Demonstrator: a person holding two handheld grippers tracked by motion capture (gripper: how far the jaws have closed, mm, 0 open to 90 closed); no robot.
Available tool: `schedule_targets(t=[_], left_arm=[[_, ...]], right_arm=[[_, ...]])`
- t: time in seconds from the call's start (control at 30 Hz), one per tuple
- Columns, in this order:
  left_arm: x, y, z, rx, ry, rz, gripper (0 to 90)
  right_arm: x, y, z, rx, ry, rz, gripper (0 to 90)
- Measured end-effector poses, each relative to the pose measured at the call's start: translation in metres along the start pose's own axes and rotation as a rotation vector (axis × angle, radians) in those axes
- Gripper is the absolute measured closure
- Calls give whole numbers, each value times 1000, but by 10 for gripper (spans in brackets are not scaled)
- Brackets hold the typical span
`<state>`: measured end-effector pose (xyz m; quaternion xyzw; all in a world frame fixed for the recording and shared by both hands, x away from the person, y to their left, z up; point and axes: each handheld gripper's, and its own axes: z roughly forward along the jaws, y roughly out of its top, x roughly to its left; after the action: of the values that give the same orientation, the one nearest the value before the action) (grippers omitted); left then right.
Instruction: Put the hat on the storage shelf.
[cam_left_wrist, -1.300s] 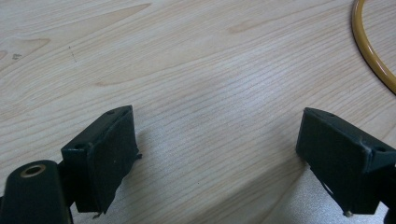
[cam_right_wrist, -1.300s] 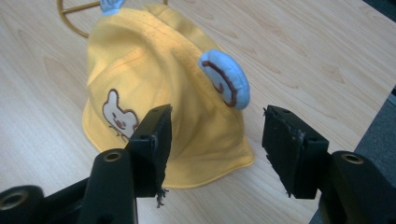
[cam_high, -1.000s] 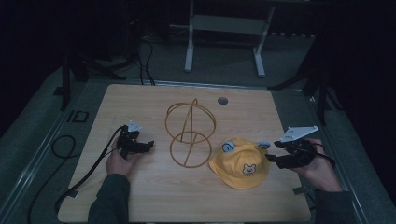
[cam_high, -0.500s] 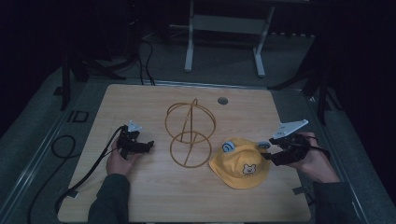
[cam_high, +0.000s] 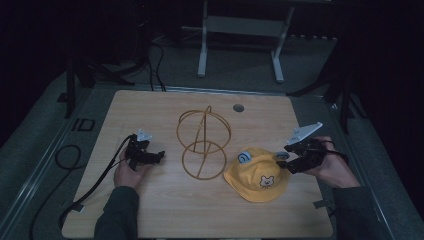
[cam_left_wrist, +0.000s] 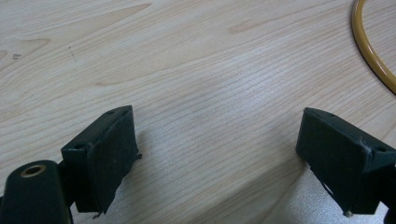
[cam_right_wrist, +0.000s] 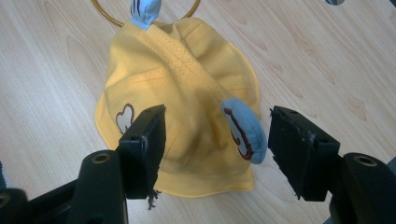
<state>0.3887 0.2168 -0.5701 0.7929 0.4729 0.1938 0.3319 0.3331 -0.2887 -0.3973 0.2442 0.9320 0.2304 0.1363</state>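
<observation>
Right claw (cam_right_wrist: 212, 140) gapes wide, straddling the yellow hat's (cam_right_wrist: 182, 88) blue ear (cam_right_wrist: 243, 128); left claw (cam_left_wrist: 219, 154) wide over bare table (cam_left_wrist: 187, 70), wire stand's (cam_left_wrist: 369, 51) ring cut off.

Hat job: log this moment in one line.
right gripper: open, at hat ear | left gripper: open, idle on table | wire stand: untouched

Wire stand (cam_left_wrist: 373, 56) mostly off-frame

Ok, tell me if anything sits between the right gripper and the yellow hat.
Nothing visible does. The right gripper has its jaws open just short of the yellow hat, bare table beside it.
</observation>
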Motion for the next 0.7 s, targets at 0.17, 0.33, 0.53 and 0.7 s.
schedule_targets(t=[0.17, 0.33, 0.53, 0.7], left_arm=[[0, 0, 0, 0, 0, 0, 122], [0, 0, 0, 0, 0, 0, 121], [0, 0, 0, 0, 0, 0, 122], [0, 0, 0, 0, 0, 1, 121]], right_arm=[[-2, 4, 2, 7, 5, -10, 357], [-2, 9, 4, 19, 12, -25, 350], [-3, 15, 6, 30, 21, -42, 341], [-2, 20, 8, 42, 33, -62, 329]])
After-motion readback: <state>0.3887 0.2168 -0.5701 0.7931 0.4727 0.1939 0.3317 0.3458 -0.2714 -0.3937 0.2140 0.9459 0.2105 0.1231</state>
